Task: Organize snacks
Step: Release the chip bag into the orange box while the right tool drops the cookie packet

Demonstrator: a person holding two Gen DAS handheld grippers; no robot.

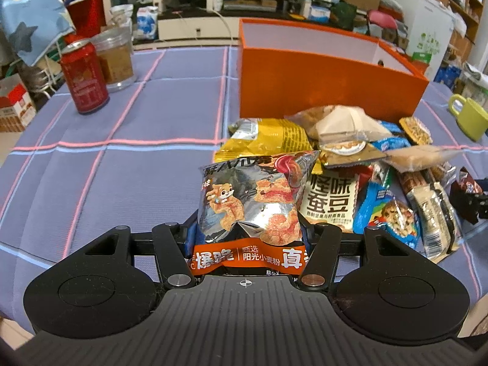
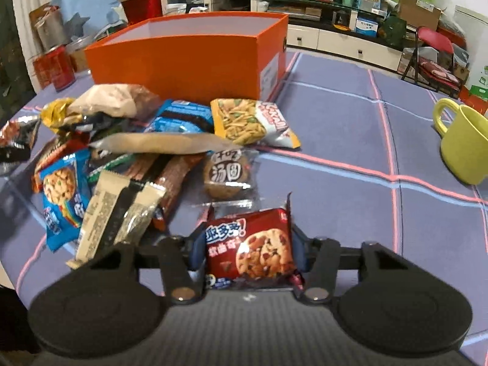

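Note:
My left gripper (image 1: 246, 238) is shut on a silver snack bag with an orange band (image 1: 253, 201), held upright in front of the pile. My right gripper (image 2: 248, 251) is shut on a red chocolate-chip cookie packet (image 2: 250, 250), just above the cloth. A pile of several snack packets (image 1: 350, 164) lies in front of the open orange box (image 1: 320, 76). The pile (image 2: 137, 152) and the box (image 2: 189, 58) also show in the right wrist view. The inside of the box is mostly hidden from both views.
A red can (image 1: 84, 76) and a clear jar (image 1: 114, 58) stand at the table's far left. A green mug (image 2: 460, 140) stands at the right. The table has a purple checked cloth (image 1: 122, 152). Cluttered shelves lie beyond the table.

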